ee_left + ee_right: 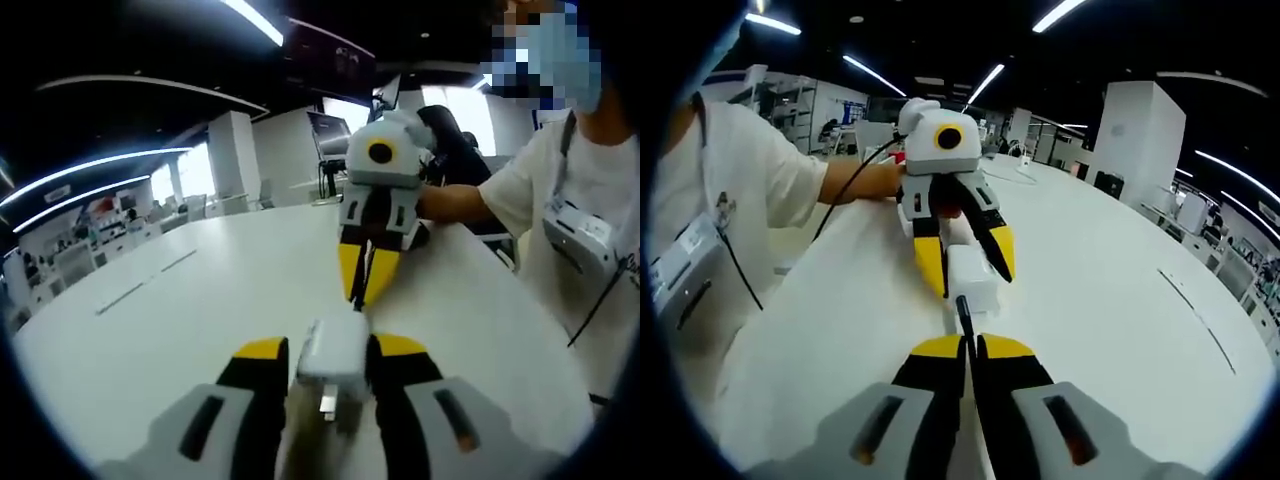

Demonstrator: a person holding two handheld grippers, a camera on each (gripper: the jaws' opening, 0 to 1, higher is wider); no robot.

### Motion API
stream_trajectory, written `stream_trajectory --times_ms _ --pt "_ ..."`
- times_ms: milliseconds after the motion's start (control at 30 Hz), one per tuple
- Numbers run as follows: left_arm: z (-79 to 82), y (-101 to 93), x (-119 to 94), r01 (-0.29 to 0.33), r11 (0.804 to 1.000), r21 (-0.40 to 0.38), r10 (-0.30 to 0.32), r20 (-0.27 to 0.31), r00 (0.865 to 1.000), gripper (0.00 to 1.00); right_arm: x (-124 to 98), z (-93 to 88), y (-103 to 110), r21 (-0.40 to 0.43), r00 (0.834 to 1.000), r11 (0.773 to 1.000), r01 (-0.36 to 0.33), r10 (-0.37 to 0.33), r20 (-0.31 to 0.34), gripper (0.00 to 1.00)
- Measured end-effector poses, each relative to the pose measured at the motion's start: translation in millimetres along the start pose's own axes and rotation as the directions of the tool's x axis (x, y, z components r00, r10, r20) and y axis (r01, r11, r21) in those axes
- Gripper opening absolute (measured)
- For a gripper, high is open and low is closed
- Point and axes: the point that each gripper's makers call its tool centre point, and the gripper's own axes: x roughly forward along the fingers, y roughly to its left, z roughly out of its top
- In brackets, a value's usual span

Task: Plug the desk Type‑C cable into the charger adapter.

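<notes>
Left gripper view: left gripper [331, 362] clamps charger adapter [334, 350]; right gripper [366, 279] pinches cable [358, 285] pointing lengthwise at it.

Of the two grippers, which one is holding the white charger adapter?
The left gripper holds the white charger adapter between its jaws. The right gripper is closed on the thin black Type-C cable instead, pointing its plug at the adapter.

white charger adapter [335, 352], black cable [965, 312] meeting it
</notes>
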Motion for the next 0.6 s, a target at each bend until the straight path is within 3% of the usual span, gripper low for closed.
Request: stream_trajectory --times_ms 600 --pt "-1.8 4.4 -2 -0.012 1.0 0.016 0.012 -0.014 1.0 0.29 -16 0.4 -14 -0.025 0.999 0.999 0.04 -0.04 0.013 0.16"
